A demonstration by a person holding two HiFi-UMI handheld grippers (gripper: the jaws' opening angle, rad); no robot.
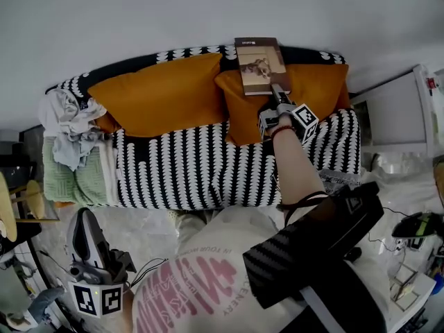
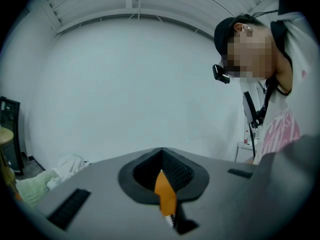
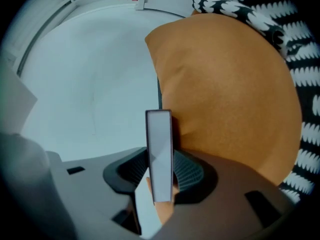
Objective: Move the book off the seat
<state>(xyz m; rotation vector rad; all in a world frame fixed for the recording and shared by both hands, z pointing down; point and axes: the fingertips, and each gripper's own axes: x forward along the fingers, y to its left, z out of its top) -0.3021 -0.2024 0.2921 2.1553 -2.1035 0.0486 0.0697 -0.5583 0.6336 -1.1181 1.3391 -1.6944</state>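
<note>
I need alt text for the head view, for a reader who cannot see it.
From above, the right gripper holds a book at the top of the backrest of a black-and-white sofa, beside an orange cushion. A second orange cushion and a pile of clothes lie further left; the left gripper is at the lower left, off the sofa.

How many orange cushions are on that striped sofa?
2. One orange cushion sits left of centre; the other is at the right end, partly behind the book. The clothes pile at the left could hide more.
</note>
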